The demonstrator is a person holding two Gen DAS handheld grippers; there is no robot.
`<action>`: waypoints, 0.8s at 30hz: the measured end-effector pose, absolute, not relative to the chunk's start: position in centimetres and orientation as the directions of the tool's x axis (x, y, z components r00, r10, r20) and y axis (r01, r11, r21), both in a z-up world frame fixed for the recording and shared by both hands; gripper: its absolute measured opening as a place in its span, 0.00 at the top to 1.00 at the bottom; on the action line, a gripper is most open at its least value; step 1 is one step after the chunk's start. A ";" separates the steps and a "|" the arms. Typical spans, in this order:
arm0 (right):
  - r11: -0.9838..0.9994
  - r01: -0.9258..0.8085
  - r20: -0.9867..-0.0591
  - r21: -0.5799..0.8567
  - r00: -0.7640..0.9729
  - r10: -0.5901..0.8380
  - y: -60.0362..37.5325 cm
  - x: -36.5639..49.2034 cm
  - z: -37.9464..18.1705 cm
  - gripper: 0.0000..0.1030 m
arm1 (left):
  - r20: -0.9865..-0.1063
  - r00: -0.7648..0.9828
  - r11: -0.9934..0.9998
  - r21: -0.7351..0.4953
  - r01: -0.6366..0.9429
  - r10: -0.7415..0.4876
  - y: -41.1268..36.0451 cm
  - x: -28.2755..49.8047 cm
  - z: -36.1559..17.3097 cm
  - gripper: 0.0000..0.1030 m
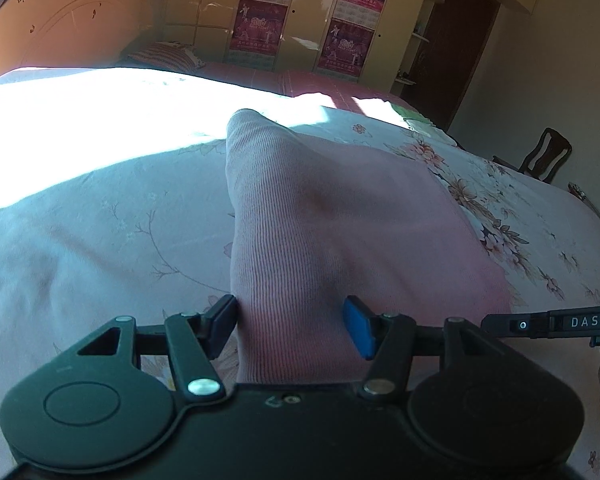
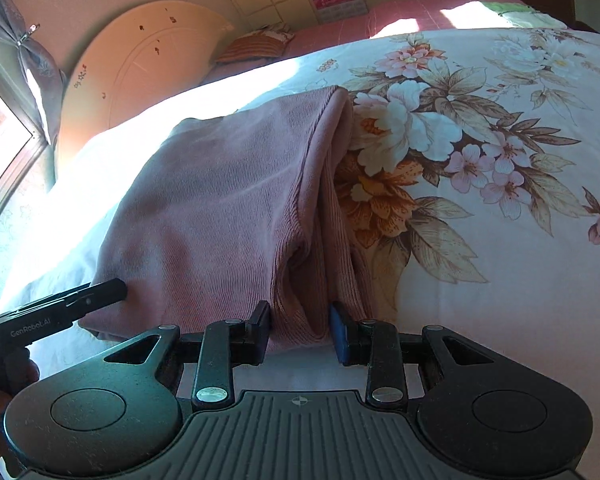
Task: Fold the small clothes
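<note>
A pink ribbed knit garment (image 1: 320, 208) lies on the flowered bedspread (image 1: 100, 216). My left gripper (image 1: 290, 326) has its jaws closed against a raised fold of the garment's near edge, lifting it into a ridge. In the right wrist view the same garment (image 2: 220, 208) lies partly folded, with a hem and ribbed layers on its right side. My right gripper (image 2: 300, 330) is shut on the bunched ribbed edge at the garment's near right corner. The left gripper's body (image 2: 56, 312) shows at the garment's near left corner, and the right gripper's body (image 1: 556, 322) shows at the right edge of the left view.
The bedspread (image 2: 480, 168) has a large flower print to the right of the garment. A curved headboard (image 2: 140, 64) and a striped pillow (image 2: 256, 44) are at the far end. A wardrobe with pink calendars (image 1: 260, 20) and a wooden chair (image 1: 544, 156) stand beyond the bed.
</note>
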State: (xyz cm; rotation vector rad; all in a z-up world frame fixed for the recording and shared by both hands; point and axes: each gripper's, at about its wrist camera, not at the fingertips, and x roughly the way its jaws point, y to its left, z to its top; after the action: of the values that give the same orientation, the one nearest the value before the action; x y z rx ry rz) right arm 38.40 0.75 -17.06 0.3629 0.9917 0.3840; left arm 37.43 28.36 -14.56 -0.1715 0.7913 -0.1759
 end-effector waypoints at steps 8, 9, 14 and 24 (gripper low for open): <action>0.904 -0.221 -0.698 0.365 0.578 0.423 0.9 37.9 -13.2 0.90 | -0.672 0.703 0.967 -0.236 0.095 -0.233 28.0 37.1 -13.8 0.45; 0.911 -0.222 -0.704 0.348 0.580 0.410 0.5 38.0 -12.9 0.90 | -0.671 0.702 0.966 -0.240 0.097 -0.237 27.8 37.1 -13.8 0.45; 0.931 -0.210 -0.794 0.299 0.486 0.365 0.7 38.7 -16.8 0.90 | -0.738 0.641 0.974 -0.211 0.078 -0.211 26.9 38.0 -16.2 0.44; 0.916 -0.193 -0.650 0.351 0.654 0.387 0.2 38.8 -10.7 0.79 | -0.697 0.682 0.967 -0.245 0.066 -0.223 27.8 37.0 -14.3 0.52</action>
State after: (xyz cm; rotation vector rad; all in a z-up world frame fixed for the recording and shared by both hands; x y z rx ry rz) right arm 38.83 0.24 -10.74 0.2609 0.7933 0.3333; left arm 37.04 27.81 -14.29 -0.2070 0.8060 -0.1638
